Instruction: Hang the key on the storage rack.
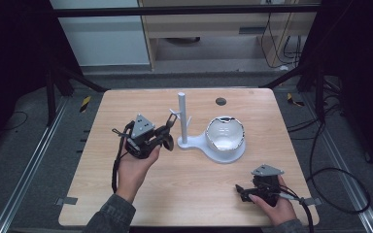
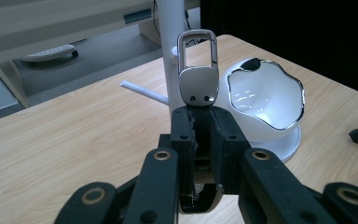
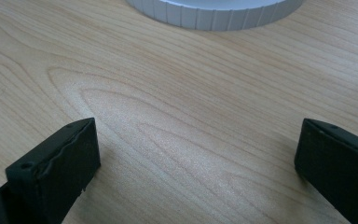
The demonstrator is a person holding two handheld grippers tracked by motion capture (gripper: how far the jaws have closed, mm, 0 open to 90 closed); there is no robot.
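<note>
A silver metal carabiner clip (image 2: 196, 70) stands upright between the black jaws of my left gripper (image 2: 200, 116), which is shut on its lower end. In the high view my left gripper (image 1: 169, 130) sits left of a white stand's post (image 1: 182, 116) and points at it, close to a thin side peg (image 2: 144, 92). The post (image 2: 170, 46) rises right behind the clip. On the stand's round base rests a white bowl (image 1: 225, 133) with a wavy chrome rim (image 2: 265, 100). My right gripper (image 1: 240, 190) lies low at the table's front right, open over bare wood (image 3: 198, 154).
The wooden table (image 1: 126, 102) has a dark round grommet (image 1: 220, 101) behind the stand. The ribbed edge of the stand's base (image 3: 214, 14) lies ahead of the right jaws. Black cables (image 1: 330, 170) trail on the floor to the right.
</note>
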